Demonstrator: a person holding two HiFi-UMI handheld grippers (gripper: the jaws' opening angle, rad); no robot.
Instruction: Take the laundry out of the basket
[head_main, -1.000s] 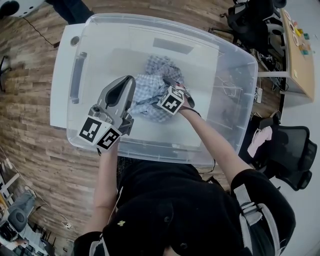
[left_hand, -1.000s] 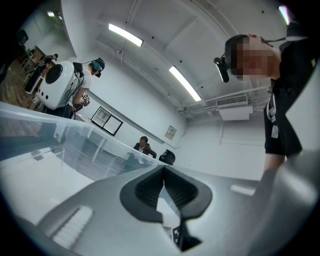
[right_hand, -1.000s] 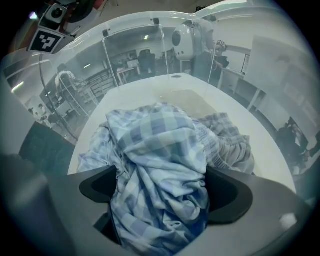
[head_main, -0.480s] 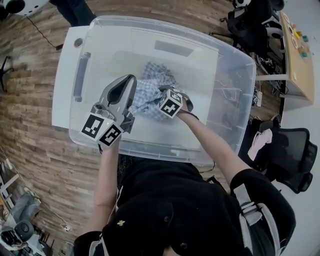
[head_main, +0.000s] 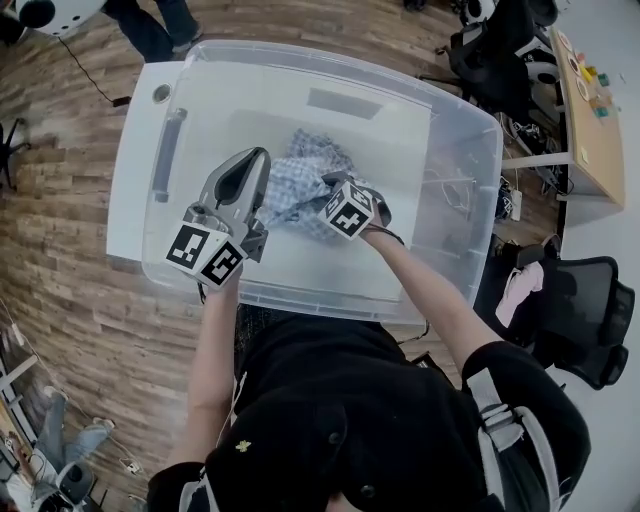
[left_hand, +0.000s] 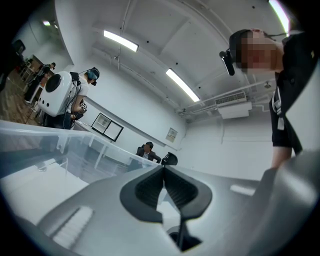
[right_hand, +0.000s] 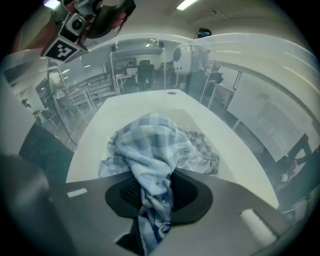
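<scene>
A blue-and-white checked cloth (head_main: 300, 172) lies bunched on the bottom of a large clear plastic bin (head_main: 468, 150). My right gripper (head_main: 323, 190) points steeply down into it. Its jaws have just been closing, and they now pinch a fold of the cloth (right_hand: 150, 145), which rises in a hump ahead of the right gripper (right_hand: 157, 187). My left gripper (head_main: 258, 158) hovers level over the bin's near-left part, beside the cloth and apart from it. In the left gripper view, the left gripper (left_hand: 164, 172) is shut with its tips together and nothing between them.
The bin stands on a white table (head_main: 125, 150) over a wood floor. Black office chairs (head_main: 590, 310) and a desk (head_main: 590, 100) stand to the right. A person's legs (head_main: 150, 25) are at the top left, beyond the table.
The right gripper's jaws closed on the cloth and rose a little, pulling the spread cloth into a tighter bunch. The left gripper kept still.
</scene>
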